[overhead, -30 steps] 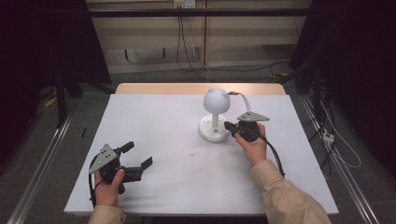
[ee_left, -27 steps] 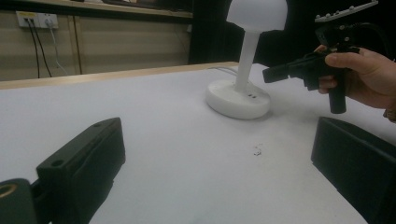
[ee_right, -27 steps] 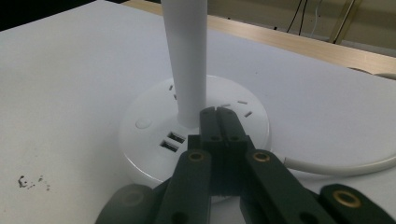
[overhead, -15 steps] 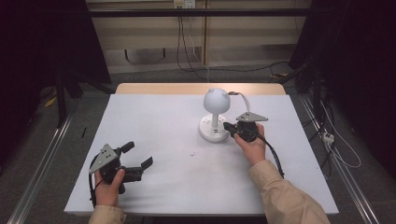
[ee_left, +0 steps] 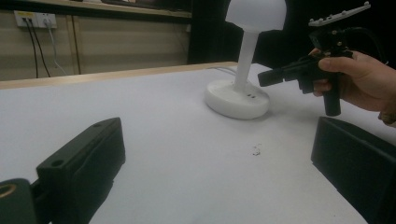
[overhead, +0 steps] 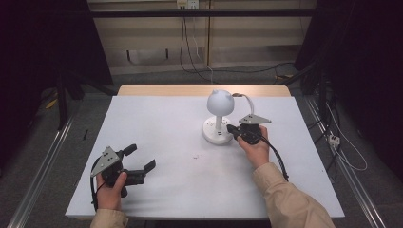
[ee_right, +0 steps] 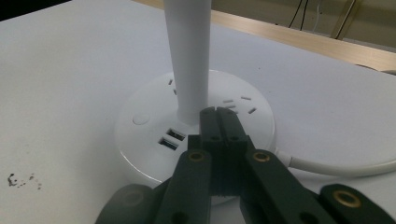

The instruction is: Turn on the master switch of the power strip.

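Lamp (overhead: 219, 116), smooth white plastic with a round base and domed shade, stands right of centre on my matte white worktop (overhead: 166, 128). Left gripper (overhead: 135, 164) rests well apart, jaws spread. Right gripper (ee_right: 218, 122), jaws pressed together, sits over the base by the stem.

I see a plain white lamp (overhead: 219, 116) on my pale grey-white table (overhead: 161, 123), whose far edge is light wood. Both tools, left (overhead: 140, 159) and right (overhead: 231, 128), are black with grey top plates. The sleeve (overhead: 290, 199) is beige.
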Action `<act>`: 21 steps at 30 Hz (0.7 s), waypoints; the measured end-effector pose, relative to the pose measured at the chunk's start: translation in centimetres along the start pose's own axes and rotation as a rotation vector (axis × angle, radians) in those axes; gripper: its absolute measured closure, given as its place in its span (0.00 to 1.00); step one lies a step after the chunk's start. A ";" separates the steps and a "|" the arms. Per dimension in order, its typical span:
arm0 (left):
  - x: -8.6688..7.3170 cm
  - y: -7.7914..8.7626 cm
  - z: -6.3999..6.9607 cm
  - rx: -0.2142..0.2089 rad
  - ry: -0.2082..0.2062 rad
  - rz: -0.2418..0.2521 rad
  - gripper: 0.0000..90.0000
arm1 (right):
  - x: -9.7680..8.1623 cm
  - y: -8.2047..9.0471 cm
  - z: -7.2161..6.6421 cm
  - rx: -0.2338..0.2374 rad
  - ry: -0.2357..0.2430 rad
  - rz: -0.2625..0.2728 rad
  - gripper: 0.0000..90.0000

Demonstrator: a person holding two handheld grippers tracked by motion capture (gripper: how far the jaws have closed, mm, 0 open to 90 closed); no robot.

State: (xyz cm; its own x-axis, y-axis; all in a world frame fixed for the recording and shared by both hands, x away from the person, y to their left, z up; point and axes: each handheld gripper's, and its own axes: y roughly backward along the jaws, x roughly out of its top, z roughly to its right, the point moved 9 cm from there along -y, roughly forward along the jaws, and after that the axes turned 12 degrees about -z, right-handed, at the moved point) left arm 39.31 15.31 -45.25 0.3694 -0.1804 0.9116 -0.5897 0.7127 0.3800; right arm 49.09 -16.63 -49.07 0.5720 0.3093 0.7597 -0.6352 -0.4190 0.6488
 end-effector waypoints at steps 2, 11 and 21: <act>0.0 0.0 0.0 0.001 0.001 0.000 0.03 | -0.2 -0.2 0.2 -0.007 0.006 -0.008 1.00; -0.1 0.0 0.0 0.001 0.003 -0.001 0.03 | -0.5 -0.7 0.4 -0.017 0.015 -0.020 1.00; 0.0 0.0 -0.1 0.002 0.002 -0.001 0.03 | -0.5 -0.8 0.5 -0.015 0.028 -0.020 1.00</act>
State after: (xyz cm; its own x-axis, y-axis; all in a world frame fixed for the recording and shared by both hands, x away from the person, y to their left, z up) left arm 39.35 15.36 -45.30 0.3714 -0.1794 0.9110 -0.5908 0.7112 0.3809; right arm 49.55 -16.86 -49.99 0.5699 0.3413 0.7475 -0.6318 -0.3996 0.6641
